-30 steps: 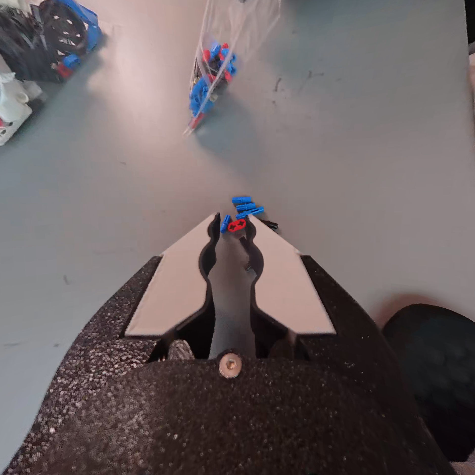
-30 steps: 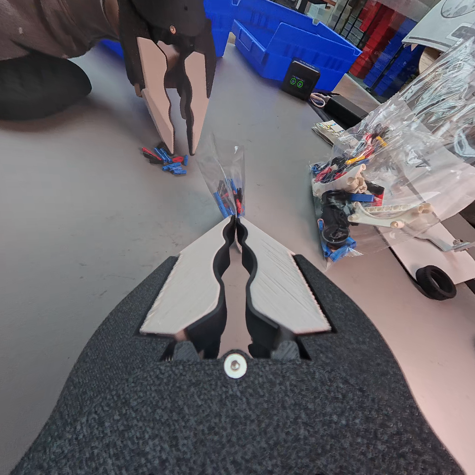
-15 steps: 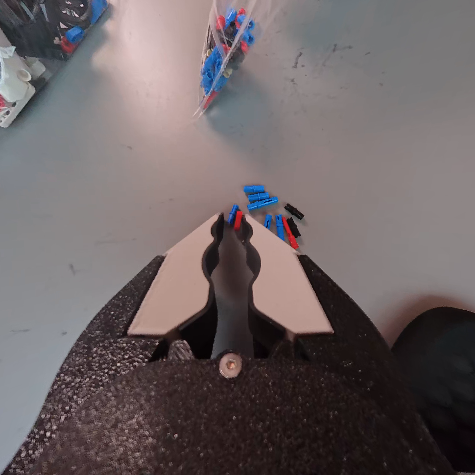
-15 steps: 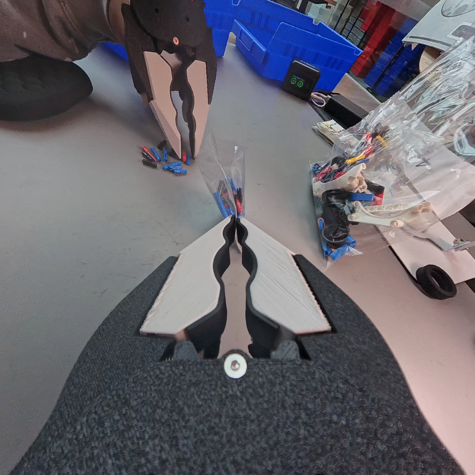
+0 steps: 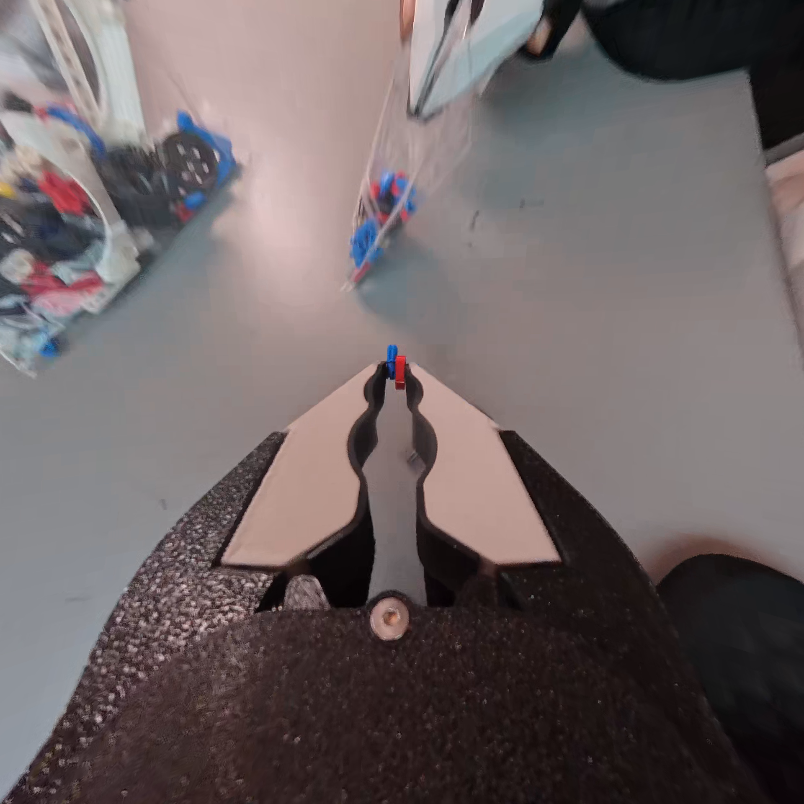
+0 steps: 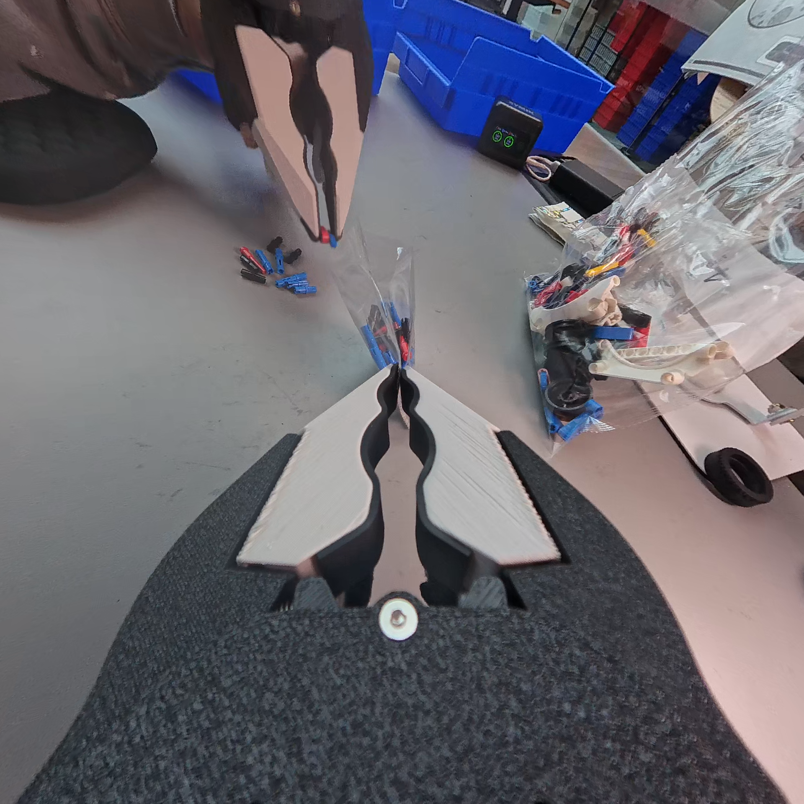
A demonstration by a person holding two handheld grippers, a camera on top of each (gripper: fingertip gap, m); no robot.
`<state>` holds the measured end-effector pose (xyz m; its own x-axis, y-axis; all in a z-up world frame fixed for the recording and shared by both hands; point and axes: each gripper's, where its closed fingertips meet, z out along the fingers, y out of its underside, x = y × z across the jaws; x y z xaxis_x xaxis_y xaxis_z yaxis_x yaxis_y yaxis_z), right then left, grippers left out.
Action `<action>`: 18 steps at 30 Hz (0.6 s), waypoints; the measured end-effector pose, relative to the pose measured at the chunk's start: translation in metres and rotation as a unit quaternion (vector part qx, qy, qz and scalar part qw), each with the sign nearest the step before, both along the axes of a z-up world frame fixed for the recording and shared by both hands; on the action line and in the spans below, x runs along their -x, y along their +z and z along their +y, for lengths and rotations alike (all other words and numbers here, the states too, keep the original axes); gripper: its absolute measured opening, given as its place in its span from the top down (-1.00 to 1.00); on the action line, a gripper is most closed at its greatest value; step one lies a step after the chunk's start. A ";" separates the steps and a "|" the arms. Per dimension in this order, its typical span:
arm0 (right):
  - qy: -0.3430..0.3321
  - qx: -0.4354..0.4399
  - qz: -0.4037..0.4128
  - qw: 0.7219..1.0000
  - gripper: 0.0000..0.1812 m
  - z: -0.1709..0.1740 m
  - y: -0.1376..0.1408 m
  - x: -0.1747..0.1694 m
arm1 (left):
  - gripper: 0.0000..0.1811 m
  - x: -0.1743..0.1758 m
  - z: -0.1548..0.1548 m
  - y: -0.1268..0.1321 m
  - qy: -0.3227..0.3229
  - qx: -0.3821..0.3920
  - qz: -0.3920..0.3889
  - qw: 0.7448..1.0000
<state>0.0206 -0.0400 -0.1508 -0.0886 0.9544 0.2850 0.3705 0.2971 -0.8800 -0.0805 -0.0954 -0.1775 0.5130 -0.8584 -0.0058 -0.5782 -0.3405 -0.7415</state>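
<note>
The left gripper (image 5: pixel 395 364) points steeply down above the grey table (image 6: pixel 130 391), pinching a red pin (image 5: pixel 400 370) and a blue pin (image 5: pixel 391 355) at its tips. The right gripper (image 6: pixel 398 375) pinches a small clear bag (image 6: pixel 383 304) of pins upright. Loose pins (image 6: pixel 278 269) lie just beside it; a larger parts bag (image 6: pixel 631 326) sits right.

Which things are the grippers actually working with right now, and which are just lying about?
In hand: left gripper, jaws pinching red and blue pins; right gripper, jaws shut on small clear bag of pins.

Lying about: loose pins, large bag of parts, black tyre, blue bins, small black device.
</note>
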 end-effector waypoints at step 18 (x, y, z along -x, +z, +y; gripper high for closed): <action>-0.001 0.007 0.006 1.000 1.00 0.000 0.002 0.002 | 0.79 -0.048 0.024 0.067 0.013 -0.139 -0.092 0.986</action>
<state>0.0189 -0.0396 -0.1486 -0.0831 0.9585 0.2725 0.3605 0.2839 -0.8885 -0.0322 -0.0712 -0.1103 0.5492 -0.8233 -0.1433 -0.4185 -0.1225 -0.8999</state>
